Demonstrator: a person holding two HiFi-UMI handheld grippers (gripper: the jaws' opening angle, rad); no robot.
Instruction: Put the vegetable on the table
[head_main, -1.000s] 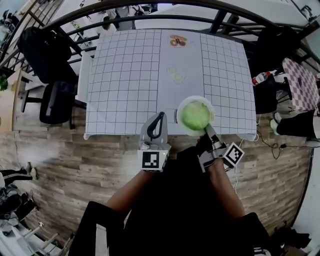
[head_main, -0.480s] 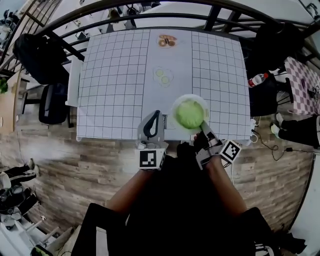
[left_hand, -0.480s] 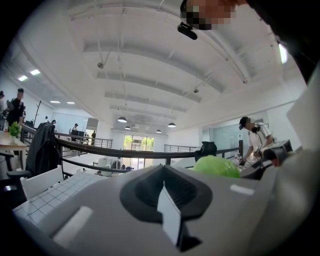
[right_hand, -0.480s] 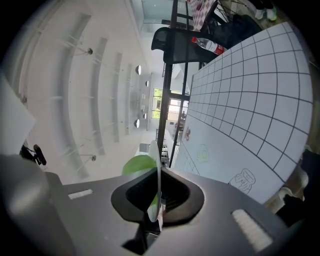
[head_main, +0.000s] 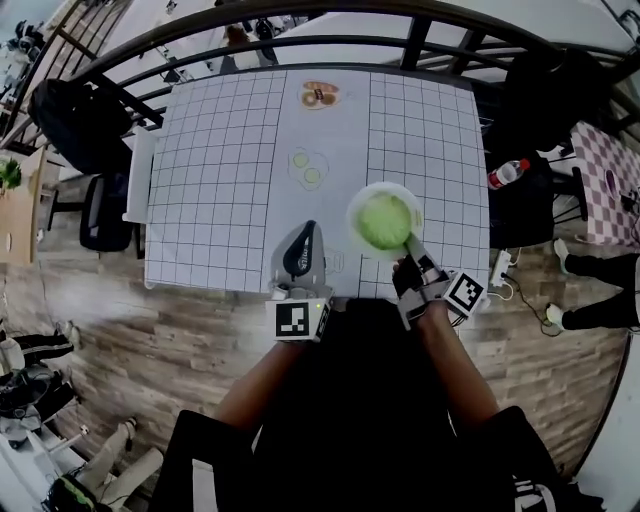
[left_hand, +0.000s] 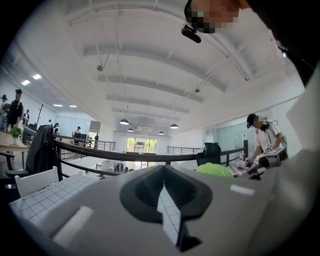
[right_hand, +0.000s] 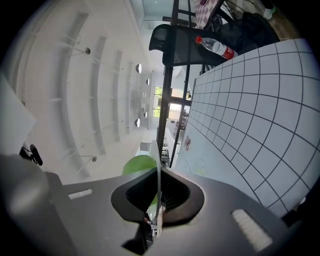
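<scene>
The table (head_main: 220, 200) has a grid cloth. Over its near right part is a white plate (head_main: 353, 212), and the green vegetable (head_main: 384, 220) lies on it. The right gripper (head_main: 412, 247) clenches the plate's near rim. The left gripper (head_main: 305, 232) is closed and empty, at the near edge.

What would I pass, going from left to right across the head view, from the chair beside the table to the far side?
black chair → left gripper → plate carrying the green vegetable → bottle
</scene>
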